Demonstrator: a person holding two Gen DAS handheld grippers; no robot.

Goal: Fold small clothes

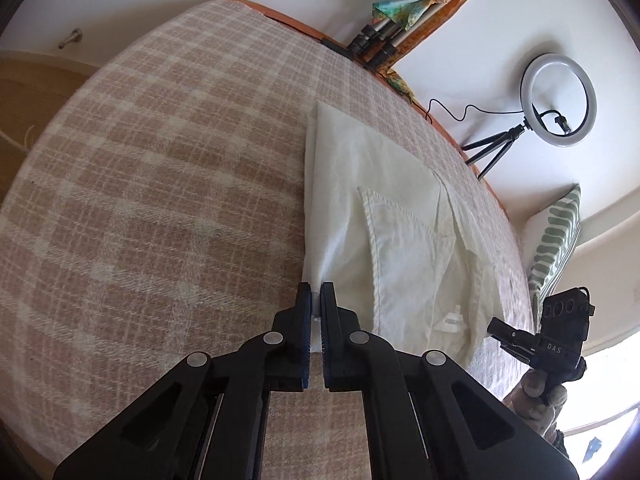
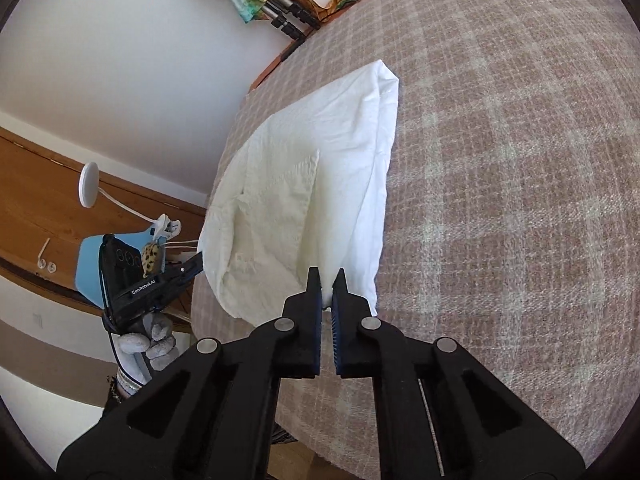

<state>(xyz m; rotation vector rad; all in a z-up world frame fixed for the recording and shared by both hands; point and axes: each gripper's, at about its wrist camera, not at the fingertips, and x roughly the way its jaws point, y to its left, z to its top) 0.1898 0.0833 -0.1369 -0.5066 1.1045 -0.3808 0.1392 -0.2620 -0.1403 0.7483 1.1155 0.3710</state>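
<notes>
The folded white cotton shirt (image 1: pixel 400 216) lies by the plaid-blanketed bed (image 1: pixel 160 180)'s edge, long axis along it. Left tool (image 1: pixel 316 294) and right tool (image 2: pixel 327 280) each pinch a near corner.

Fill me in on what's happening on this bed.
A person is folding a white shirt on a bed covered with a beige plaid blanket, holding a claw in each hand. The left claw is shut on the shirt's near edge, and the right claw is shut on another part of that near edge. The shirt is already partly folded, with one side turned over its middle. A ring light on a small tripod stands beyond the bed.
</notes>
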